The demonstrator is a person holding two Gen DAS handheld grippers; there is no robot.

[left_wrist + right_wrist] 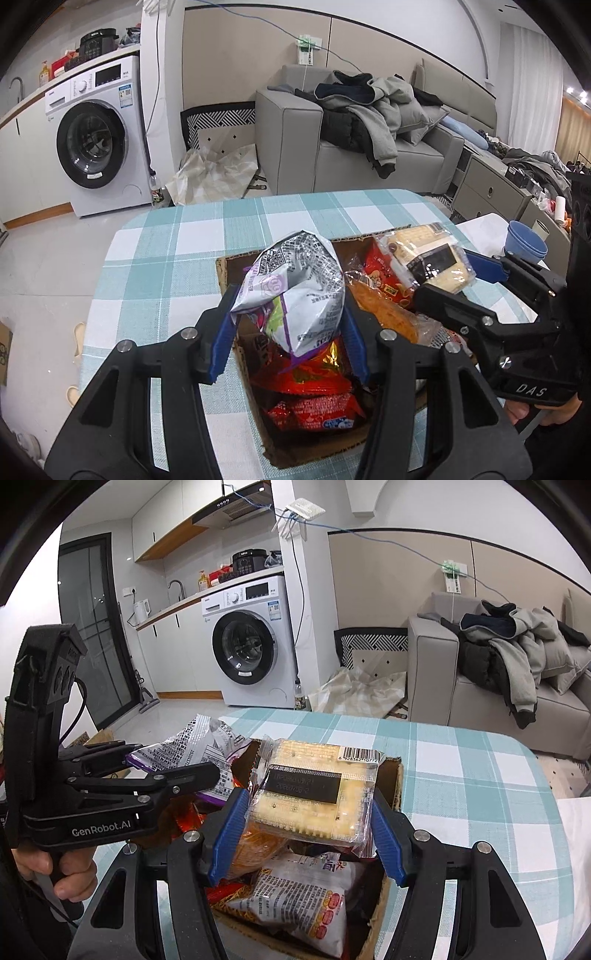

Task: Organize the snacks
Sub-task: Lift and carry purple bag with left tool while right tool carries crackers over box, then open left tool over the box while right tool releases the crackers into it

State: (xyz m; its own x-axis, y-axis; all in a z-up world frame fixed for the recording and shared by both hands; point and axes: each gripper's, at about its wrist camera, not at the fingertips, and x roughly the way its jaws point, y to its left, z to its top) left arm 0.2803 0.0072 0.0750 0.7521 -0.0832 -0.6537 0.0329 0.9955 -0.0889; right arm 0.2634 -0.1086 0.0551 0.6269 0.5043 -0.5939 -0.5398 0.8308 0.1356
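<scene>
Left wrist view: left gripper [291, 325] is clamped on a silver-and-purple snack bag [295, 288], holding it just above the open cardboard box [236, 365] on the checked tablecloth [166, 251]. The box already holds red packets [314, 410] low down and a bread-like pack in clear wrap [384, 310]. The right gripper [476, 275] comes in from the right, pinching a clear pack of pale biscuits [424, 254] over the box's far corner.

Right wrist view: right gripper [310, 830] has its blue pads pressed on both sides of the biscuit pack [317, 790], which sits above the box [393, 786]. Below it lie a white printed pouch [306, 904] and an orange pack [255, 845]. The left gripper [221, 753] with its bag [192, 749] shows at left, also at the box.

Progress: box looks well filled, so mid to late. Both held items are not yet released. No loose snacks visible on the cloth; anything outside the views I can't tell.
</scene>
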